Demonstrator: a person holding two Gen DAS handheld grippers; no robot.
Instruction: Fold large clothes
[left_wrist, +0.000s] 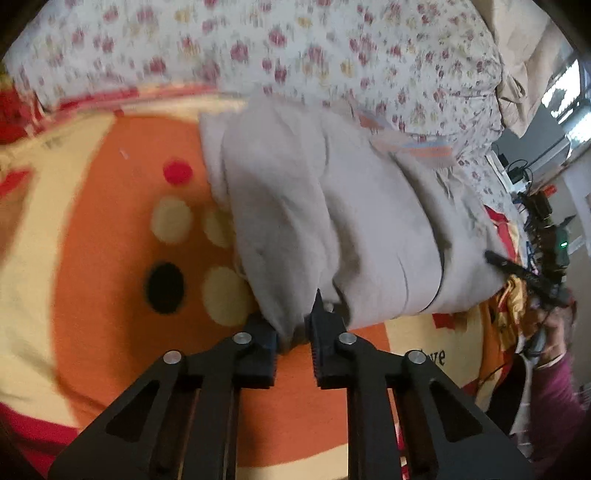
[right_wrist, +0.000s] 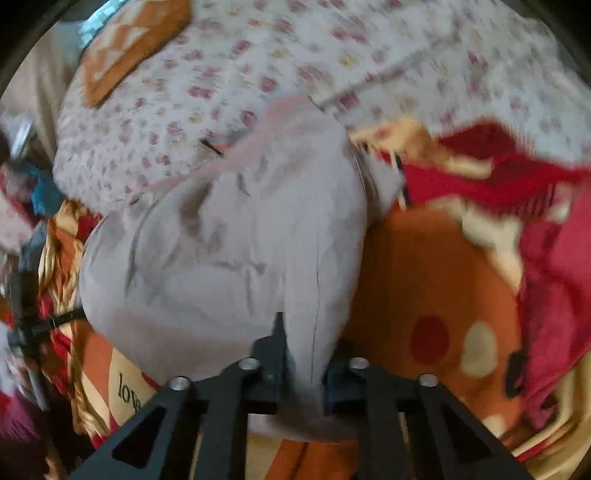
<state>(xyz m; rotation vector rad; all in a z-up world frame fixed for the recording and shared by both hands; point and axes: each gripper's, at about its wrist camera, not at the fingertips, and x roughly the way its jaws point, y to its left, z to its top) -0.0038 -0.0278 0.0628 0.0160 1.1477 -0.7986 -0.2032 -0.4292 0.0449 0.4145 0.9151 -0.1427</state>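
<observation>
A large light grey garment (left_wrist: 332, 221) lies bunched on an orange, cream and red patterned blanket (left_wrist: 110, 258). My left gripper (left_wrist: 293, 325) is shut on the garment's near left corner, which is pinched between the fingers. In the right wrist view the same grey garment (right_wrist: 229, 251) bulges up in front of me, and my right gripper (right_wrist: 304, 354) is shut on its near edge, with cloth filling the gap between the fingers. In the left wrist view the other gripper (left_wrist: 524, 273) shows at the garment's far right corner. Both views are motion blurred.
A white floral quilt (left_wrist: 295, 48) is heaped behind the garment, also in the right wrist view (right_wrist: 258, 66). A red blanket fold (right_wrist: 546, 277) lies on the right. An orange patterned cushion (right_wrist: 129, 48) sits on the quilt. Shelves with clutter and cables (left_wrist: 532, 177) stand beyond the bed.
</observation>
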